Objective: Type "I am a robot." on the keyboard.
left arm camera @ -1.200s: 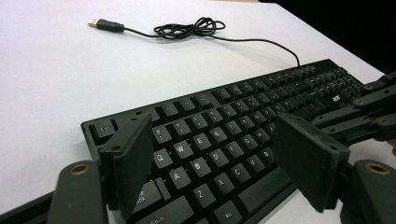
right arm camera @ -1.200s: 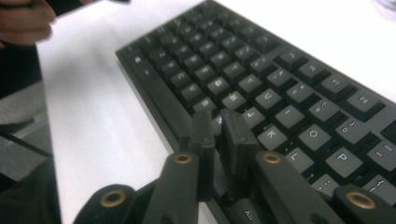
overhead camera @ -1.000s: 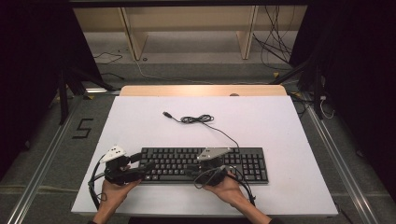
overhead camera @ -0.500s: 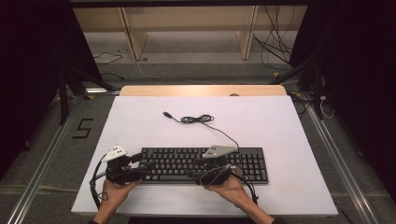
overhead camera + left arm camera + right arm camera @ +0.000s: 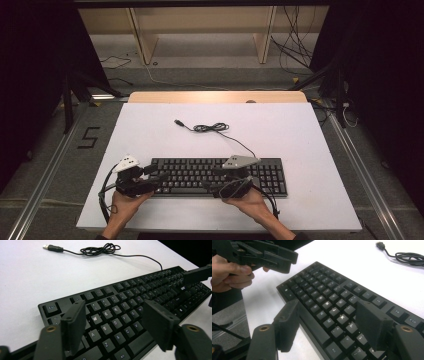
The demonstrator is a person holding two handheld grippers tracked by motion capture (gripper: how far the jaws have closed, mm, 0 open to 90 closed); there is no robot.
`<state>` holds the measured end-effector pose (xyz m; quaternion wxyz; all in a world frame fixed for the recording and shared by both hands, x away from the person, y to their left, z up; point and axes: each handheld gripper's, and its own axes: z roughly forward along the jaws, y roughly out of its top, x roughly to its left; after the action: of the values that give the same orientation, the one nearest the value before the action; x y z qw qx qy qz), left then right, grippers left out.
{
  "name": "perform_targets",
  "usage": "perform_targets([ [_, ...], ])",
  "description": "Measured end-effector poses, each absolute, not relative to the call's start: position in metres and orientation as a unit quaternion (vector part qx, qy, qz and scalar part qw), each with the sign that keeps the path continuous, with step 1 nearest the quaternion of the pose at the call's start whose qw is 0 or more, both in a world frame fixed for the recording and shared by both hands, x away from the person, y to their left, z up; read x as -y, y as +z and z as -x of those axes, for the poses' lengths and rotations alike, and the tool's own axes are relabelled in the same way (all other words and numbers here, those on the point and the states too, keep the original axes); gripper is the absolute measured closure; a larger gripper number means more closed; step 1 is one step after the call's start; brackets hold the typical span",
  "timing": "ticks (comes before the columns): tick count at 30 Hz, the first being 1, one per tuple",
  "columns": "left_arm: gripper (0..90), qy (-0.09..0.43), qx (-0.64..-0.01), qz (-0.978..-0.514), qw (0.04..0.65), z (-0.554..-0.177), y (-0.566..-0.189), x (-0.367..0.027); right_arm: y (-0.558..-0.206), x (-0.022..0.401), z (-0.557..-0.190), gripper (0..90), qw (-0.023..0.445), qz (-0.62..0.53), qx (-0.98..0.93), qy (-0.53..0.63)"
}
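Note:
A black keyboard [image 5: 220, 176] lies near the front edge of the white table, and its cable [image 5: 210, 128] coils behind it and ends in a USB plug [image 5: 177, 122]. My left gripper [image 5: 156, 173] hovers over the keyboard's left end [image 5: 105, 315]. Its jaws have just been closing a little but stand open, and the pads [image 5: 75, 315] touch no key. My right gripper [image 5: 212, 180] reaches in from the right over the front middle keys [image 5: 332, 305]. Its jaws have just been opening and stand open, one pad [image 5: 287, 322] off the front edge and nothing gripped.
The white table top [image 5: 300, 130] spreads behind and to the right of the keyboard. A wooden strip [image 5: 215, 97] borders its far edge. Dark stands and loose cables [image 5: 300, 55] lie on the floor beyond. A hand [image 5: 232, 272] holds the left gripper [image 5: 274, 257] opposite.
The right gripper has drifted slightly to the right and its jaws look wider apart. The left hand, the keyboard and the cable stay where they were.

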<state>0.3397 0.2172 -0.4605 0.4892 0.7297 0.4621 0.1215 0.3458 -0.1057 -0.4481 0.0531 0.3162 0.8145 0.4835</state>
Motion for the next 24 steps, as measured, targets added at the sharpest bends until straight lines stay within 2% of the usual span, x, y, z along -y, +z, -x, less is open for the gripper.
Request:
perform_targets([
  [4, 45.2, 0.12, -0.456, -0.734, 0.488, -0.341, -0.46, -0.214, -0.448, 0.108, -0.345, 36.0, 0.054, -0.319, -0.813, 0.484],
  [9, 62.3, 0.12, -0.445, -0.752, 0.471, -0.345, -0.459, -0.206, -0.447, 0.109, -0.345, 35.4, 0.057, -0.319, -0.812, 0.486],
  [13, 72.6, 0.117, -0.435, -0.767, 0.457, -0.348, -0.461, -0.199, -0.447, 0.11, -0.343, 34.4, 0.057, -0.32, -0.811, 0.486],
  [24, 87.0, 0.107, -0.426, -0.784, 0.438, -0.365, -0.464, -0.182, -0.445, 0.114, -0.341, 32.8, 0.06, -0.323, -0.808, 0.489],
])
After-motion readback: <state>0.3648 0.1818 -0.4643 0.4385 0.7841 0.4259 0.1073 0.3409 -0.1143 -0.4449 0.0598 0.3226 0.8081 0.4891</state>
